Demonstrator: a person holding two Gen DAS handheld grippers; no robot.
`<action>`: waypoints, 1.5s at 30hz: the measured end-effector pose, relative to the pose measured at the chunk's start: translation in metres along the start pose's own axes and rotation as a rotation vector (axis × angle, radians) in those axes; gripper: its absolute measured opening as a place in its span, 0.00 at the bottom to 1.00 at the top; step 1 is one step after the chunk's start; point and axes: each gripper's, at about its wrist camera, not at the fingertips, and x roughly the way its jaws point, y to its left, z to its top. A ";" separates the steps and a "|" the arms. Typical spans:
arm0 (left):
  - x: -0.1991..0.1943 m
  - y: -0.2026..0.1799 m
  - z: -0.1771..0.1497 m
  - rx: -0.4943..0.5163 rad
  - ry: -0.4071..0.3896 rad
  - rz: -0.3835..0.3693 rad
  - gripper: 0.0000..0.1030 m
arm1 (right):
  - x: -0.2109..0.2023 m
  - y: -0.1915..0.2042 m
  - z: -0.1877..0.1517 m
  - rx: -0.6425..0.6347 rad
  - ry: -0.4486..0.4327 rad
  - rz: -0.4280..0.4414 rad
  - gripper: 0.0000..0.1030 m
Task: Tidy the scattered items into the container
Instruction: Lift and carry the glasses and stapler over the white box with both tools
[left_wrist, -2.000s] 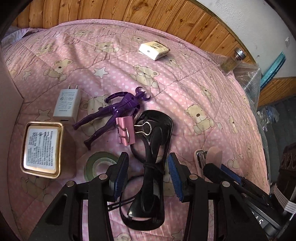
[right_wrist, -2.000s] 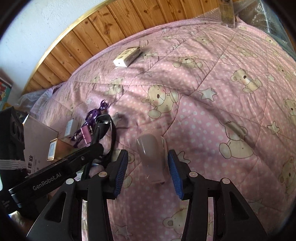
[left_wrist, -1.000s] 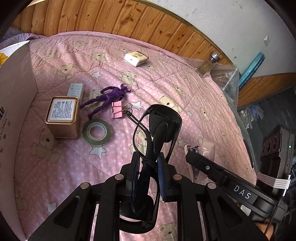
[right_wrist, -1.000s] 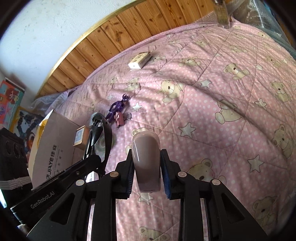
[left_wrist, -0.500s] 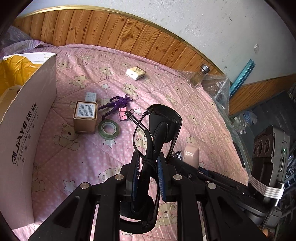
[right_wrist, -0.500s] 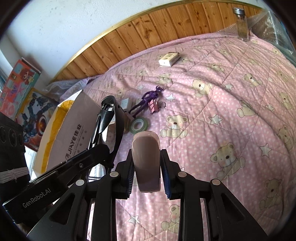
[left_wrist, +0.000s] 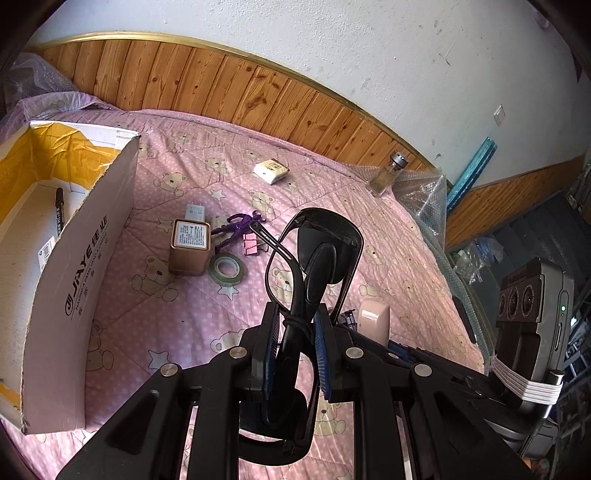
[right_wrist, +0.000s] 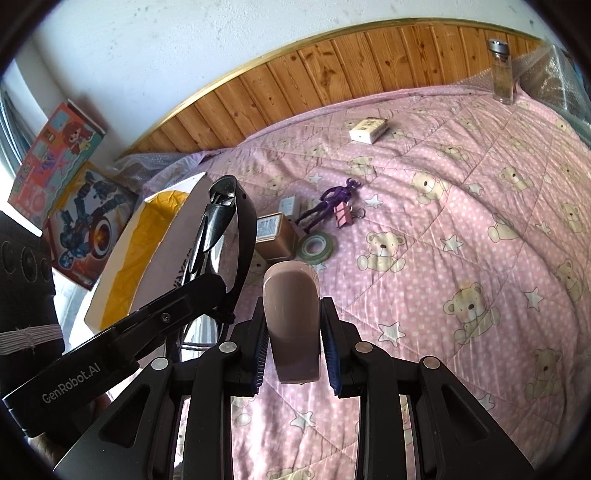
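My left gripper (left_wrist: 294, 349) is shut on black sunglasses (left_wrist: 325, 243), held above the pink bear quilt. My right gripper (right_wrist: 295, 354) is shut on a pinkish-beige stapler (right_wrist: 291, 317), also lifted clear of the bed. The cardboard box (left_wrist: 74, 258) with a yellow lining stands at the left, with a black pen (left_wrist: 59, 212) inside. On the quilt lie a gold tin (left_wrist: 190, 247), green tape roll (left_wrist: 226, 268), purple figure (left_wrist: 238, 226), pink binder clip (left_wrist: 252, 244), white charger (left_wrist: 195, 213) and a white packet (left_wrist: 270, 171).
A glass bottle (left_wrist: 388, 173) stands at the bed's far edge beside bubble wrap (left_wrist: 424, 199). Wooden panelling (left_wrist: 221, 92) runs behind the bed. Colourful toy boxes (right_wrist: 62, 177) lean against the wall left of the box in the right wrist view.
Both grippers shut on their items, the left on the sunglasses and the right on the stapler, then rose and drew back from the quilt. The box came into view at the left.
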 end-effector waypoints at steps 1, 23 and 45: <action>-0.003 0.000 0.000 -0.001 -0.004 -0.002 0.19 | -0.001 0.003 -0.001 -0.006 0.000 0.001 0.27; -0.072 0.038 -0.002 -0.085 -0.128 -0.036 0.19 | -0.012 0.076 -0.007 -0.124 0.005 0.067 0.27; -0.140 0.126 0.012 -0.258 -0.254 0.038 0.19 | -0.001 0.162 0.003 -0.288 0.029 0.164 0.27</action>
